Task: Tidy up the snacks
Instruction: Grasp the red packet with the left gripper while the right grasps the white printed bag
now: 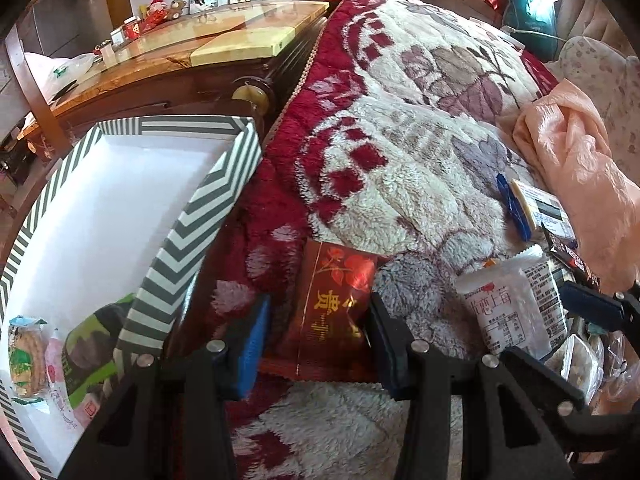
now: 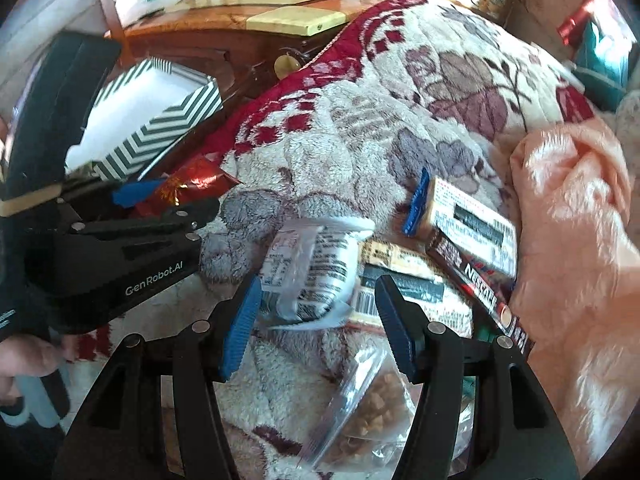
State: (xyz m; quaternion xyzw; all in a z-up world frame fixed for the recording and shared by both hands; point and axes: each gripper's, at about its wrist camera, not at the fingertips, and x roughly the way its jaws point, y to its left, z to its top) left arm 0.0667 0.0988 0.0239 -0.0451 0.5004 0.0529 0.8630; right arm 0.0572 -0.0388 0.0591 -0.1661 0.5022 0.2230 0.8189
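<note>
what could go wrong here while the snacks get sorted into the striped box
1. The left gripper has the red foil packet between its pads; thin slippery foil could slide out on the way to the striped box.
2. The right gripper hangs open above the white packet, which overlaps neighbouring wrappers; closing here might pinch two at once.
3. The box sits at the blanket edge, so a nudge from the left gripper could tip it.
</note>
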